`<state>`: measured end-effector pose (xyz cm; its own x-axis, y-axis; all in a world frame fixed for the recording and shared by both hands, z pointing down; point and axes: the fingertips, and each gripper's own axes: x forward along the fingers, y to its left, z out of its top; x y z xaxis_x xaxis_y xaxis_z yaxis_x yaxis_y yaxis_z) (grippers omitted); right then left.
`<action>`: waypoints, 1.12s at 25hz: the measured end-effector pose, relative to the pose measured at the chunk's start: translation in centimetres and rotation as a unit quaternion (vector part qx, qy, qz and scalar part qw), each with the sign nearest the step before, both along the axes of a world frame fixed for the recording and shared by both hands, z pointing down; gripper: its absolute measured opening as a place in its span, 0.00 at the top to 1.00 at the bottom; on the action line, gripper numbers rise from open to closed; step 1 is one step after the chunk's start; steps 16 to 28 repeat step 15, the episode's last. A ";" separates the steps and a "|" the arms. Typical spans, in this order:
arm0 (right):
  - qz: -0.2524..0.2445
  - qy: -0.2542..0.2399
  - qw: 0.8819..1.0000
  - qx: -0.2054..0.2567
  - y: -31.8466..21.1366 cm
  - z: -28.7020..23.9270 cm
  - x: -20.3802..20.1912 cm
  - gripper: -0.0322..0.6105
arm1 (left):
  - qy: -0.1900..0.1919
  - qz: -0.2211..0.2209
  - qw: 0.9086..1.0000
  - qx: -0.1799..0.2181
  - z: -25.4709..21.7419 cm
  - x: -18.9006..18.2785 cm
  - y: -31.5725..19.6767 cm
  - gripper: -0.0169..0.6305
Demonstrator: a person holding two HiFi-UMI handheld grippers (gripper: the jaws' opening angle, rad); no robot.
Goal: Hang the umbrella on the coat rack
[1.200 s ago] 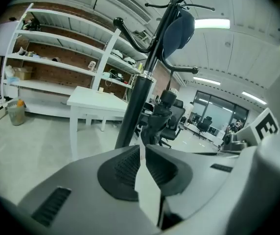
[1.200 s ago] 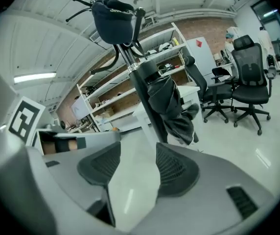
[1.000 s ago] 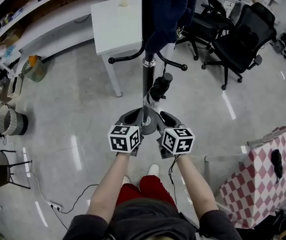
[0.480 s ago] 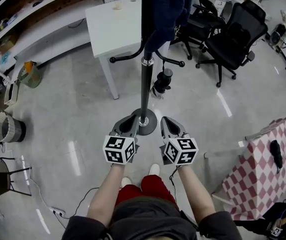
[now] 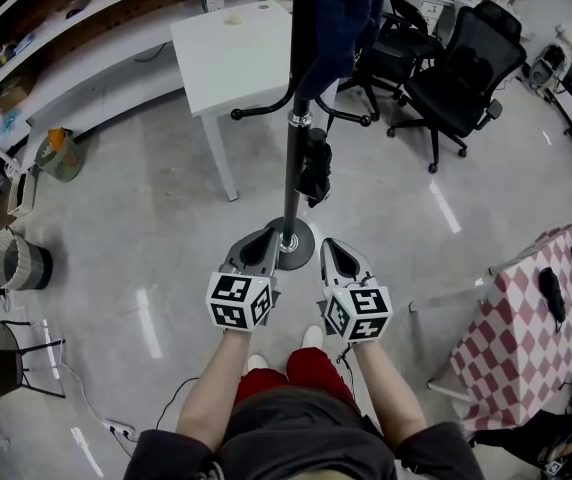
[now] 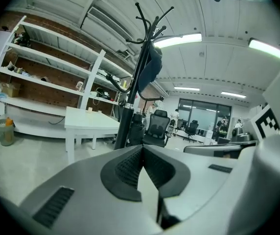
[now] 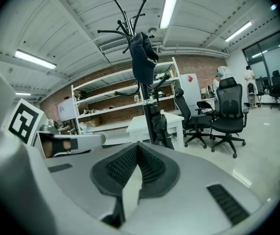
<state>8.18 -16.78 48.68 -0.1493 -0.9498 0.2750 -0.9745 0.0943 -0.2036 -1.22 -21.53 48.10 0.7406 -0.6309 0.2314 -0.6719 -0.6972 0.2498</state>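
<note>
A black coat rack (image 5: 290, 168) stands on its round base (image 5: 301, 245) just ahead of me, with a dark blue garment (image 5: 338, 13) high on it. The folded black umbrella (image 5: 313, 166) hangs beside the pole under a lower hook, clear of the floor. My left gripper (image 5: 266, 240) and right gripper (image 5: 330, 248) are held side by side near the base, both shut and empty, apart from the umbrella. In the left gripper view the rack (image 6: 136, 77) rises beyond the shut gripper (image 6: 141, 148). The right gripper view shows the umbrella (image 7: 160, 129) past the shut gripper (image 7: 137, 146).
A white table (image 5: 228, 56) stands behind the rack to the left. Black office chairs (image 5: 461, 68) are at the back right. A checkered cloth (image 5: 526, 318) covers something at the right. Shelves and a basket (image 5: 21, 263) line the left wall. A cable (image 5: 156, 408) lies on the floor.
Both grippers have drawn back from the rack pole toward my body. The right gripper's jaws have closed. The umbrella stays hanging by the pole.
</note>
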 end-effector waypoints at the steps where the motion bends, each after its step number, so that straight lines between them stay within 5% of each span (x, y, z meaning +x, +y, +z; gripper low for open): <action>1: 0.002 0.003 1.000 0.002 0.3 -0.2 -0.2 0.92 | 0.000 0.002 1.000 0.002 -0.2 -0.2 0.3 0.96; 28: 0.025 0.026 0.999 0.026 3.0 -2.0 -3.5 0.92 | 0.000 0.033 0.999 0.022 -1.8 -2.4 2.3 0.96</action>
